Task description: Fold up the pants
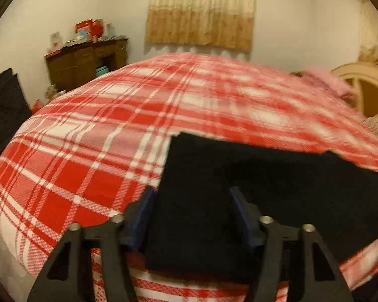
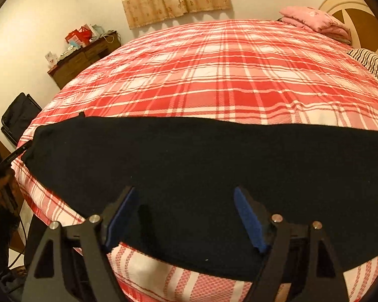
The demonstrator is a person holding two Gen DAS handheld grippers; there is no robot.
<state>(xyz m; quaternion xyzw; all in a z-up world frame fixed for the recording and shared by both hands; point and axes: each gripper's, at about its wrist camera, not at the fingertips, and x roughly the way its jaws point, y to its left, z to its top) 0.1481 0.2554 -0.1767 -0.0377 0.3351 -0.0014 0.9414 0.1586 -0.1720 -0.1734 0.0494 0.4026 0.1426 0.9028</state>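
Black pants (image 2: 201, 166) lie flat across the near edge of a bed with a red and white plaid cover (image 2: 214, 75). In the left wrist view their left end (image 1: 239, 188) lies just ahead of me. My left gripper (image 1: 192, 193) is open and empty, its blue-padded jaws spread above that end. My right gripper (image 2: 185, 191) is open and empty too, hovering over the middle of the pants near the bed's front edge. In the right wrist view the left gripper's body (image 2: 10, 158) shows at the far left, by the pants' left end.
A pink folded blanket (image 2: 315, 20) and a striped pillow (image 2: 373, 63) lie at the bed's far right, by the headboard (image 2: 352, 7). A wooden dresser (image 2: 85, 55) with boxes stands at the back left. A black bag (image 2: 20, 115) sits left of the bed.
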